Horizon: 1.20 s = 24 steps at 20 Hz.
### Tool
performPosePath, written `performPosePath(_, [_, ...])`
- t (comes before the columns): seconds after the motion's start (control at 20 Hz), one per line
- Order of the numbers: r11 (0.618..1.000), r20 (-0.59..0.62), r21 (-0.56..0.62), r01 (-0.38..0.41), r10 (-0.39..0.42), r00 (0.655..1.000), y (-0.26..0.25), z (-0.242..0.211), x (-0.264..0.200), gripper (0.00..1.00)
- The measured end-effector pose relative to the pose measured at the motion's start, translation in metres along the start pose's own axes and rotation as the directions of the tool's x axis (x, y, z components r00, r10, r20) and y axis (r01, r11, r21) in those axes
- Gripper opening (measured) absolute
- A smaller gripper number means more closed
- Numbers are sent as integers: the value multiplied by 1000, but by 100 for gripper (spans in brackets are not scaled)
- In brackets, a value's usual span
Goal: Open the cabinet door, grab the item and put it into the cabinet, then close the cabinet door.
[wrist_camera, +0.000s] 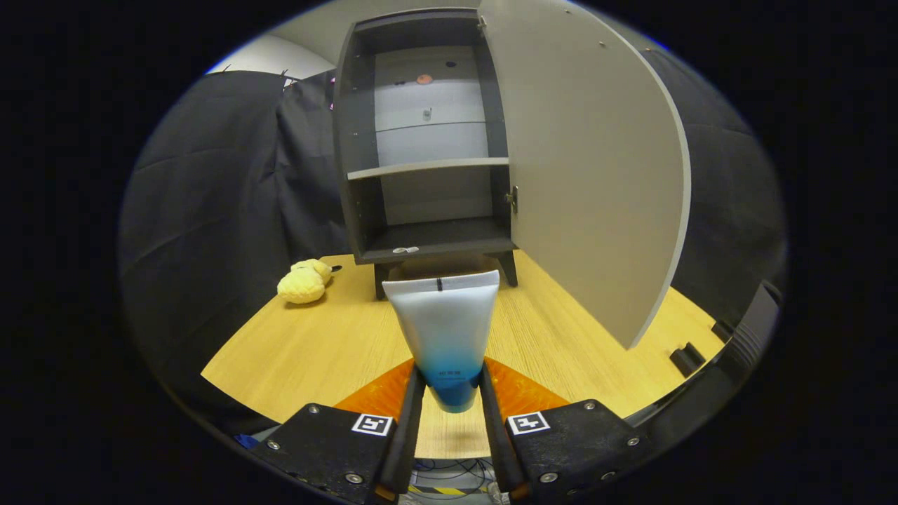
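Note:
A small dark cabinet [428, 151] stands on the wooden table [337, 344] straight ahead, its pale door [589, 161] swung wide open to the right. Inside, one light shelf [428, 167] splits it into an upper and a lower compartment; both look bare. My gripper [452, 389] is shut on a white tube with a blue lower end [445, 330], held upright between the fingers, its flat crimped end pointing up toward the cabinet's lower compartment. The tube hangs above the table, in front of the cabinet's feet.
A yellow plush toy [303, 282] lies on the table left of the cabinet's base. The open door's edge reaches forward over the right part of the table. Black cloth walls surround the booth. A dark block [686, 359] sits past the table's right edge.

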<state>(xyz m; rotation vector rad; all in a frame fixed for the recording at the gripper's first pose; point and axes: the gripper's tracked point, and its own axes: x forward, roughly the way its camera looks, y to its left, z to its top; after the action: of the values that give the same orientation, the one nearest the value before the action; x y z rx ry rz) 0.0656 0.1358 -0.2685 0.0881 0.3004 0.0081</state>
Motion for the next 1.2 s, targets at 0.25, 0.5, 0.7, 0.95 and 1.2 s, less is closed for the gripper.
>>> performPosePath(0.25, [995, 51, -96, -34, 39, 998, 14, 75, -4, 45])
performPosePath(0.5, [986, 95, -155, -66, 81, 992, 35, 146, 11, 45])
performPosePath(0.7, [973, 158, -216, -84, 119, 980, 52, 206, 40, 45])
performPosePath(0.95, [968, 206, -218, -125, 171, 963, 74, 286, 105, 45])
performPosePath(1.2, [969, 240, -218, -118, 171, 956, 81, 338, 182, 45])
